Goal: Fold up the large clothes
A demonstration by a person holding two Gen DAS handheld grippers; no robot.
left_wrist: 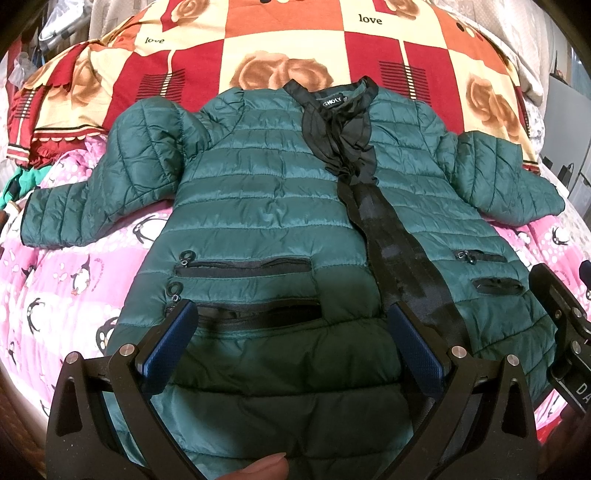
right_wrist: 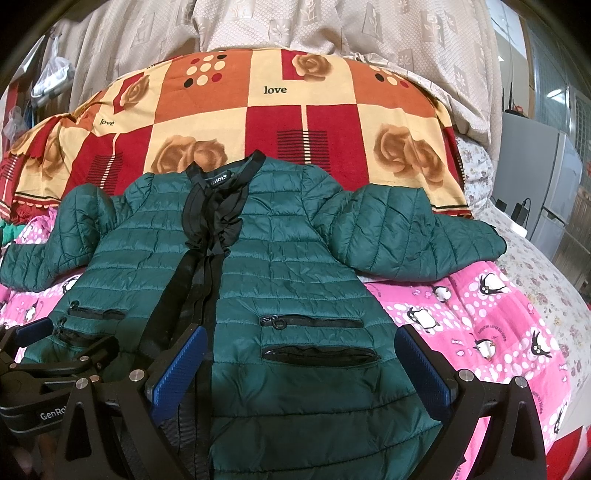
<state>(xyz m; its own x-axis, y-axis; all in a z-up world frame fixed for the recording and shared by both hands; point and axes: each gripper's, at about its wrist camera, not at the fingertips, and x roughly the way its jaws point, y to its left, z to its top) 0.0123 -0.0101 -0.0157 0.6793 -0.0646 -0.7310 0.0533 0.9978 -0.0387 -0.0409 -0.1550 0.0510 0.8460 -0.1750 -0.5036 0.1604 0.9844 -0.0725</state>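
**Green quilted jacket spread flat ahead of both claws**

Green, shiny and quilted, the jacket (left_wrist: pixel 266 206) lies face up on the bed, hem nearest the claws, collar farthest, sleeves spread to either side. The left claw (left_wrist: pixel 291 343) hovers over the hem with its blue-padded fingers (left_wrist: pixel 168 347) wide apart, holding nothing; between them lies the lower zip pocket (left_wrist: pixel 255 314), with the black front placket (left_wrist: pixel 399 258) just beyond its right finger. A fingertip (left_wrist: pixel 258 469) shows at the bottom edge of that view. The right claw (right_wrist: pixel 299 365) is likewise spread and empty over the other half of the hem, two zip pockets (right_wrist: pixel 314 336) between and just ahead of its fingers, the placket beyond its left finger. Each claw appears at the edge of the other's view.

Under the jacket is a pink penguin-print quilt (right_wrist: pixel 480 317); beyond the collar lies a red, orange and cream rose-patterned blanket (right_wrist: pixel 332 125), backed by a beige flowered curtain (right_wrist: pixel 332 26). A pale cabinet (right_wrist: pixel 535 192) stands far right.

The blanket reads "love" twice; the collar label's letters are only partly legible; the left claw's body shows "GenRo".
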